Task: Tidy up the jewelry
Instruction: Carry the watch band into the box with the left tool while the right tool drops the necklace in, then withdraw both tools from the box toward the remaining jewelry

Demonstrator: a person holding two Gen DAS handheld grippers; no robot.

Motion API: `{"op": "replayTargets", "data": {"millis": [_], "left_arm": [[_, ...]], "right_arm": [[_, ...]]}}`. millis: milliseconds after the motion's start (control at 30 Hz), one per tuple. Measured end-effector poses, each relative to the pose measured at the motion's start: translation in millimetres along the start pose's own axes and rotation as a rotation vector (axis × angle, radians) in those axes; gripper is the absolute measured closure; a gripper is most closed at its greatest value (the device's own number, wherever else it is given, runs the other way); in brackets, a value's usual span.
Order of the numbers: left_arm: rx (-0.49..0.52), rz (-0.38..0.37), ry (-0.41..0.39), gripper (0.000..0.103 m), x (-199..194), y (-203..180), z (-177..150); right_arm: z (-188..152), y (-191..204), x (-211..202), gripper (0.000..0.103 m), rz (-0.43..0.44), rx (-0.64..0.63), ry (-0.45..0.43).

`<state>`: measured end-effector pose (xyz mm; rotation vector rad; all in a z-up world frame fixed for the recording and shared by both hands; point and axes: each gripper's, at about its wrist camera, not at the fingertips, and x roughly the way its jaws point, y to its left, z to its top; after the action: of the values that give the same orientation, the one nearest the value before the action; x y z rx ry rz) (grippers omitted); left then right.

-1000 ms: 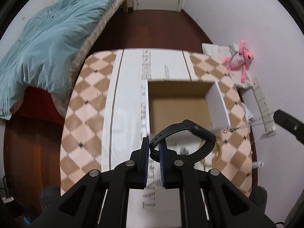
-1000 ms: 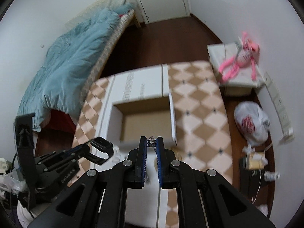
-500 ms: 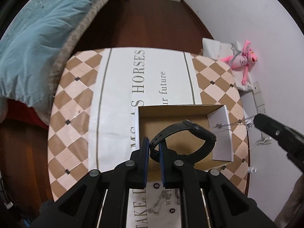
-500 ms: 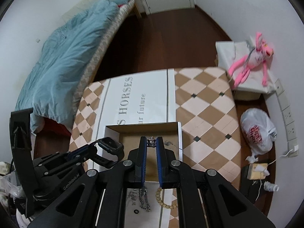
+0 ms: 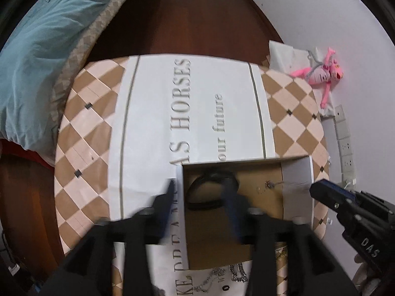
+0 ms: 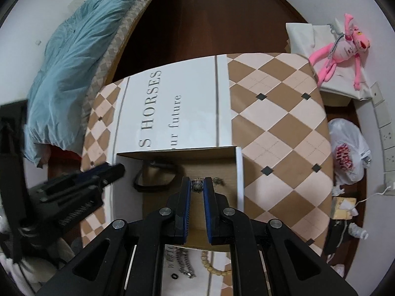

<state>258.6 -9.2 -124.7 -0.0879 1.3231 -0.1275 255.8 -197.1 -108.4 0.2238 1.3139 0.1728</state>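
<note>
Place: a home bedroom, probably a small one.
Bed: blue duvet (image 6: pixel 74 74) on a mattress.
Floor: dark wood (image 6: pixel 209 24).
Clutter: pink plush toy (image 6: pixel 340 49), plastic bag (image 6: pixel 348 148).

Your black watch (image 5: pixel 209 192) lies in the open cardboard box (image 5: pixel 297 172), near its far left corner, strap curled in a loop, free of any grip. Your thin silver chain (image 6: pixel 197 185) hangs over the box's right half, pinched at one end. Outside the near wall, more chains (image 6: pixel 185 267) and a beaded strand (image 6: pixel 209 265) lie on the worktop.
</note>
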Motion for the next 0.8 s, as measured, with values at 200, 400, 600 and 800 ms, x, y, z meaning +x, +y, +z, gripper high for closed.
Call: {"op": "replayTargets", "data": {"millis": [200, 400, 600, 800], "left_arm": [[-0.02, 0.054, -0.051, 0.01, -15, 10, -1], [-0.023, 0.142, -0.115, 0.005, -21, 15, -24], [-0.007, 0.191, -0.134, 0.005, -15, 12, -51], [0.005, 0.208, -0.154, 0.005, -20, 5, -66]], "right_arm": [[-5, -6, -10, 0.043, -0.065, -0.001, -0.027], [-27, -8, -11, 0.009, -0.213, -0.036, -0.053], [-52, -8, -2, 0.006, -0.294, -0.065, -0.061], [-67, -7, -5, 0.006, -0.32, -0.062, -0.085]]}}
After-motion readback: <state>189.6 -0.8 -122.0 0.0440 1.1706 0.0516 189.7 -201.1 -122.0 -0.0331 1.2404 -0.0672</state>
